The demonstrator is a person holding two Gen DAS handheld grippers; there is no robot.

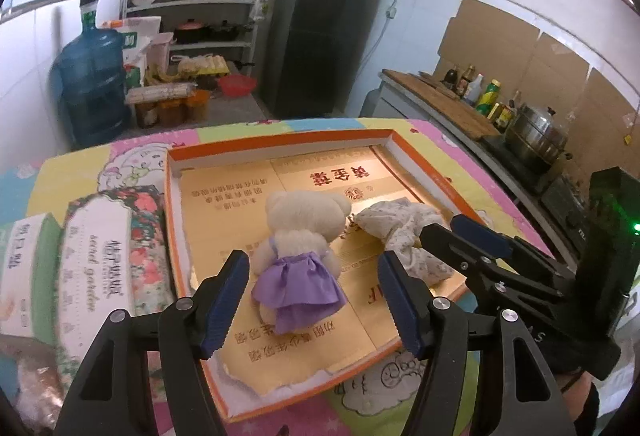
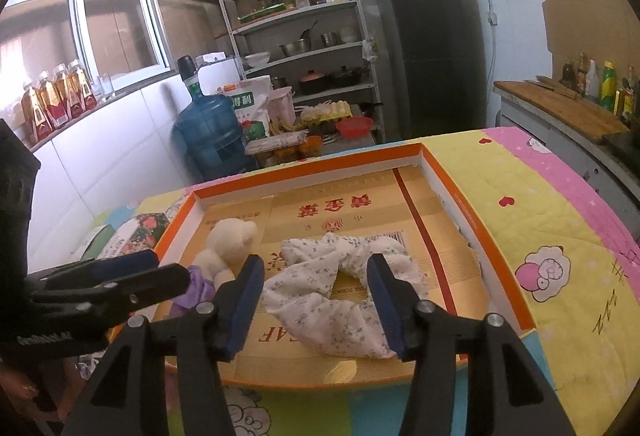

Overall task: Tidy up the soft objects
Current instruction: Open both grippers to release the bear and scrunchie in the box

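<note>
A shallow orange-rimmed box [image 1: 280, 140] [image 2: 304, 160] with a gold lining lies on the table. A cream teddy bear [image 1: 304, 228] [image 2: 232, 240] in a purple dress lies inside it, its back to the left wrist view. To its right is a crumpled white floral cloth [image 1: 400, 224] [image 2: 320, 316]. My left gripper [image 1: 310, 276] [image 2: 168, 268] stands open, its pads on either side of the bear and clear of it. My right gripper [image 2: 314, 272] [image 1: 440, 232] is open over the cloth, which lies loose between its fingers.
Two tissue packs [image 1: 100, 256] lie on the table left of the box. The tablecloth [image 2: 540, 220] is colourful and quilted. Beyond the table stand a blue water bottle [image 1: 92, 84], shelves [image 2: 304, 36] and a dark fridge [image 1: 320, 24]. A counter with a steel pot [image 1: 536, 140] runs along the right.
</note>
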